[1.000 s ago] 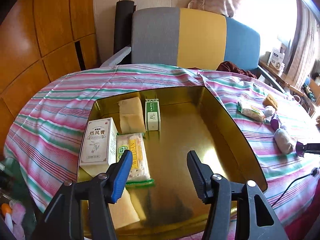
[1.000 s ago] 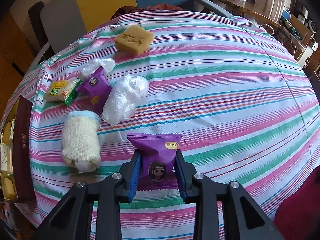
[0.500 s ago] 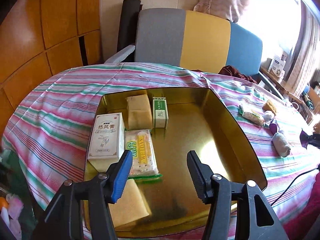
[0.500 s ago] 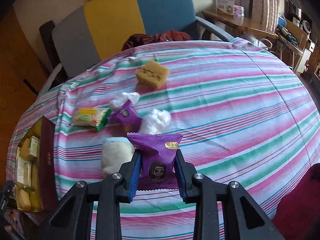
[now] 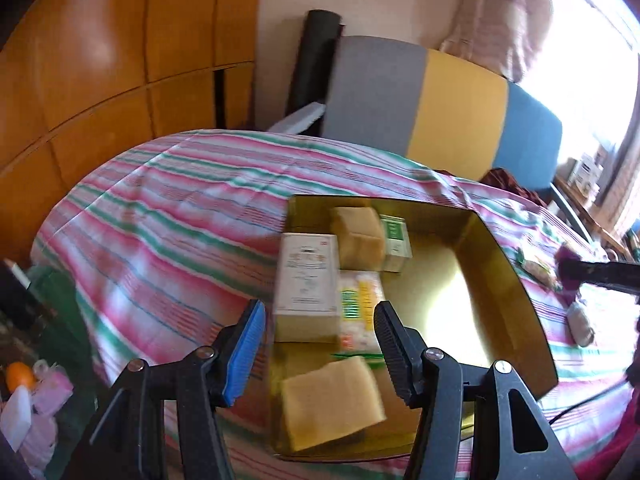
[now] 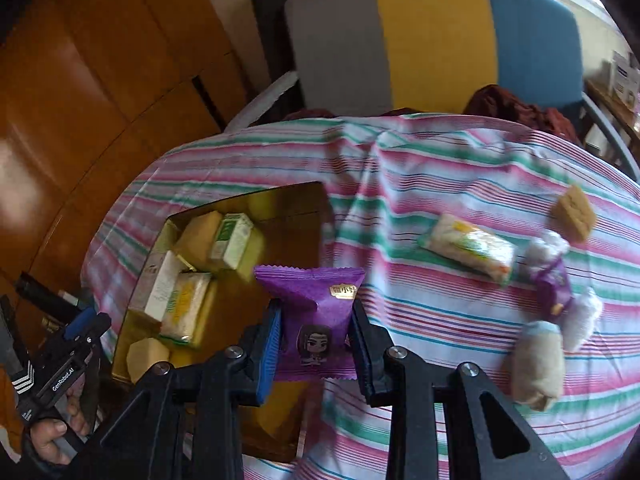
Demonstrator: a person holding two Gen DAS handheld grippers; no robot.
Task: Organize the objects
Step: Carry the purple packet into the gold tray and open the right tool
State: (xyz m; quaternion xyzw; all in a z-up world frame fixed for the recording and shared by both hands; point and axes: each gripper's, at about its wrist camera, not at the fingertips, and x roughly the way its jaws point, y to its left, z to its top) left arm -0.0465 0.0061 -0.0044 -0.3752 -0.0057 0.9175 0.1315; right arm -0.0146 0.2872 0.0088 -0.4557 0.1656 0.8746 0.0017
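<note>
My right gripper (image 6: 314, 344) is shut on a purple snack packet (image 6: 316, 312) and holds it in the air over the right edge of the gold tray (image 6: 292, 204). The tray (image 5: 516, 312) holds a white box (image 5: 306, 280), a green-and-white box (image 5: 394, 240), a yellow-green packet (image 5: 358, 312) and tan blocks (image 5: 332, 400). My left gripper (image 5: 318, 344) is open and empty over the tray's near left corner. It also shows in the right wrist view (image 6: 86, 322). The right gripper shows at the right of the left wrist view (image 5: 568, 268).
On the striped tablecloth (image 6: 440, 168) right of the tray lie a wrapped packet (image 6: 468, 246), a tan block (image 6: 574, 212), a second purple packet (image 6: 554, 290), white plastic bundles (image 6: 584, 316) and a cloth roll (image 6: 538, 362). A grey-yellow-blue chair (image 6: 432, 36) stands behind the table.
My right gripper has swung left with the purple packet, from over the loose items to the tray's edge. My left gripper has shifted left and back, toward the tray's left corner.
</note>
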